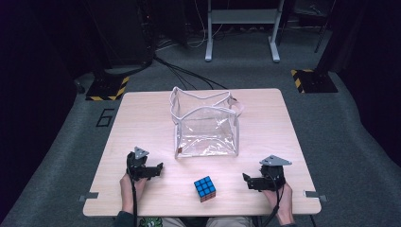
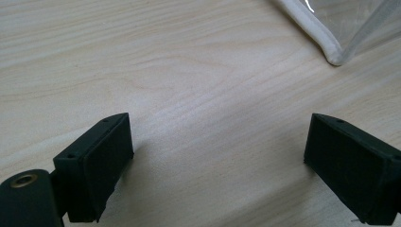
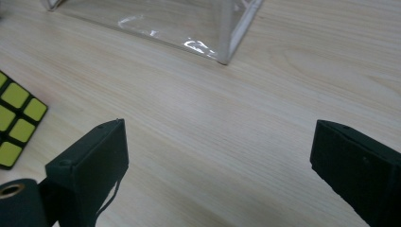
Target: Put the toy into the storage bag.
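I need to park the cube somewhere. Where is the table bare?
Bare wood lies left and right of the clear bag, out to the table edges. The near edge is crowded: cube between left gripper and right gripper.

The left hand-held gripper has its two black jaws wide apart, with nothing between them. Under them is the light wooden counter. Up in the far right corner is the white-edged corner of a clear bag.
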